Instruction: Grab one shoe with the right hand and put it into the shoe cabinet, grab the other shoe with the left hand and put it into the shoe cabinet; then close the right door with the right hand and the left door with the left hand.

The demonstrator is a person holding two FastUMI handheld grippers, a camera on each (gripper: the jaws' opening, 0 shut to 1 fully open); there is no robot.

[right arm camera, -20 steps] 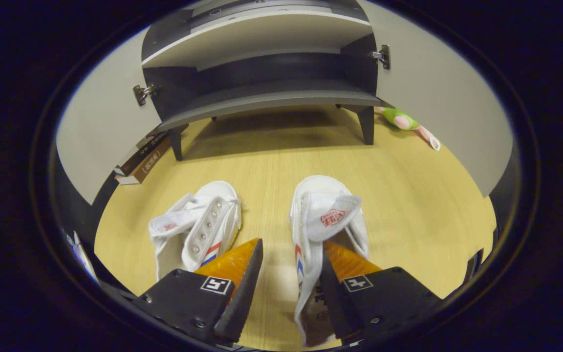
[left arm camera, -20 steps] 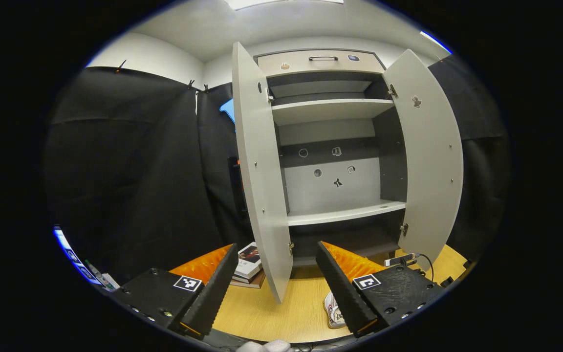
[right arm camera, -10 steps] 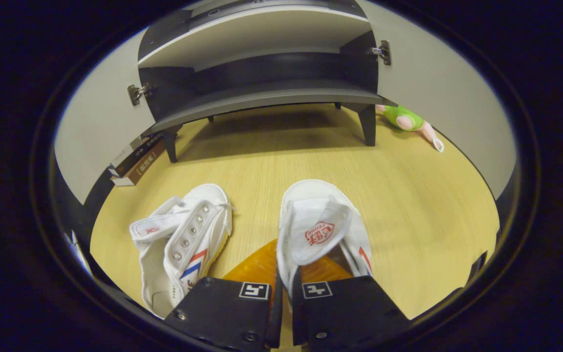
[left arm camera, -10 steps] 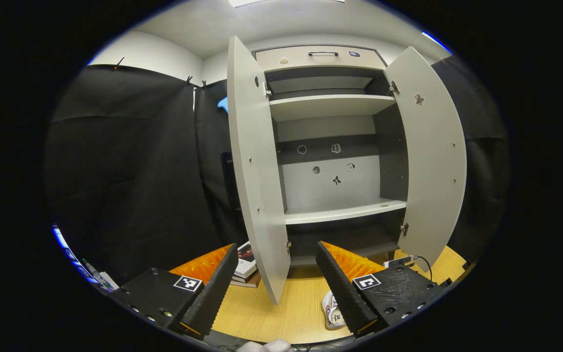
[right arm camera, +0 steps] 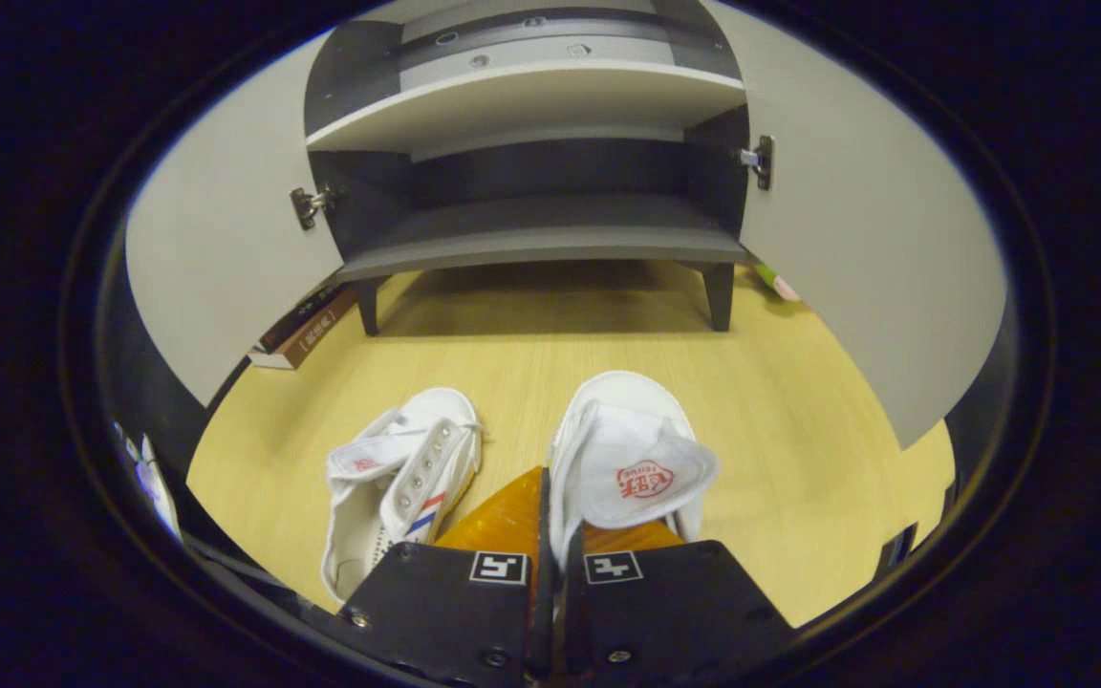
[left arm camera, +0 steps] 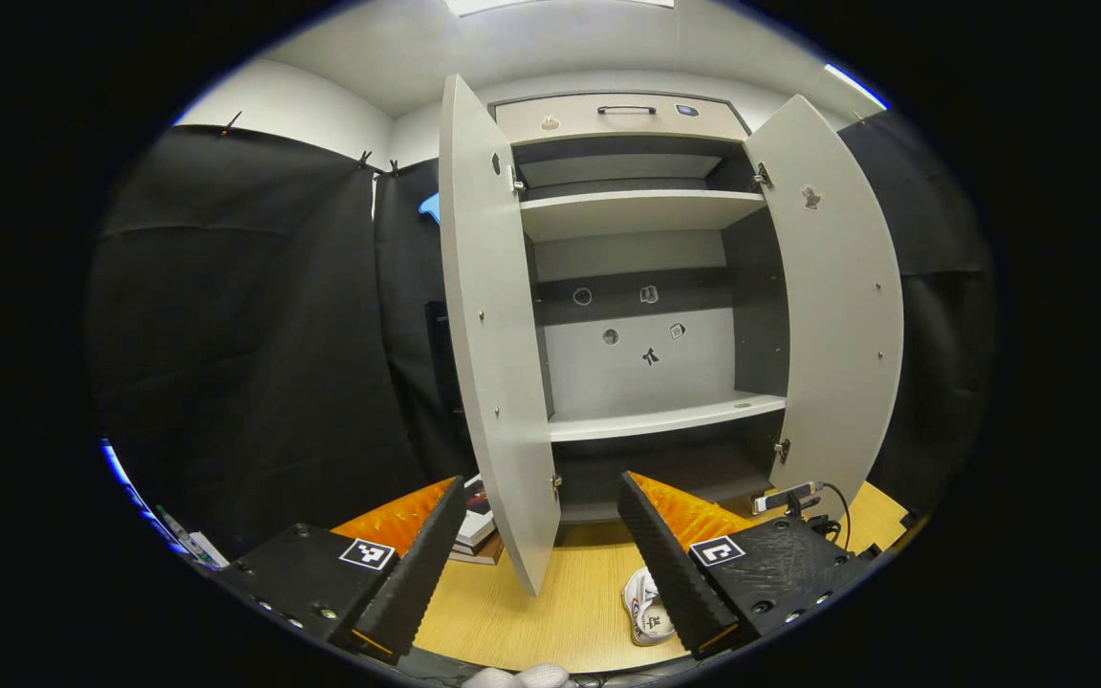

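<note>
Right tool, clenched on the near side wall of one white shoe ahead of it, could lose that thin pinch when swinging toward the cabinet shelf beyond.

The wooden floor carries the shoe cabinet on short dark legs at its far edge. A white shoe lies near its front edge. Books are stacked toward its far left corner.
</note>
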